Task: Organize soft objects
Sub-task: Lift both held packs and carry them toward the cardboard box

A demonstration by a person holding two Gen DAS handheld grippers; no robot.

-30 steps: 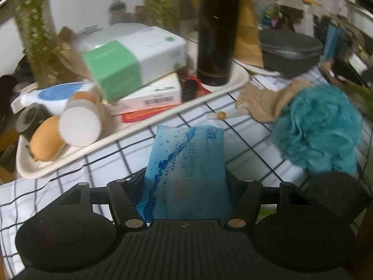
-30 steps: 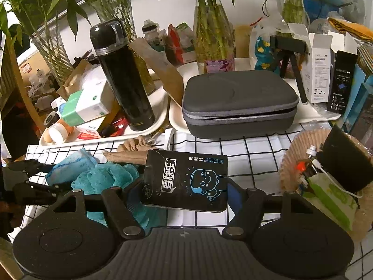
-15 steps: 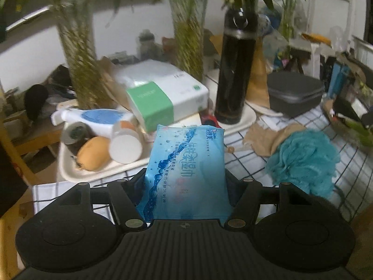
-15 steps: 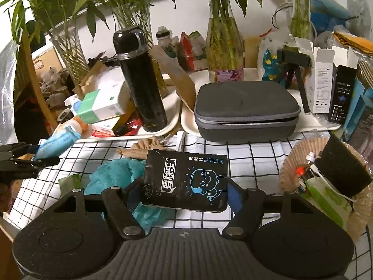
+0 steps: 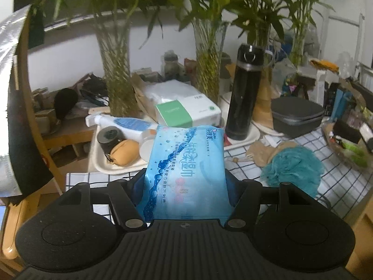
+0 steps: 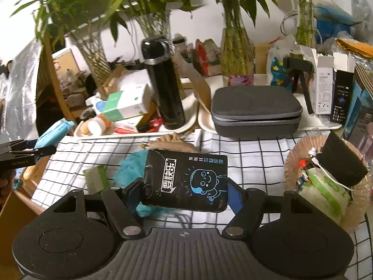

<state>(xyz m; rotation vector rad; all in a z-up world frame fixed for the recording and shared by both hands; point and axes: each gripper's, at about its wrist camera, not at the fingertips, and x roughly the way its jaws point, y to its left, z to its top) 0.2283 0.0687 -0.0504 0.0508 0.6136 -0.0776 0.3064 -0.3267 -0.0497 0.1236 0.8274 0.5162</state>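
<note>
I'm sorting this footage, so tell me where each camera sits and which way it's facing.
Left wrist: on the left gripper, looking forward and down at the white tray; its jaws clamp a blue wet-wipe pack.
Right wrist: on the right gripper, facing the checked tablecloth; its jaws clamp a black tissue pack.
Shared: black flask, teal bath pouf, grey zip case.
</note>
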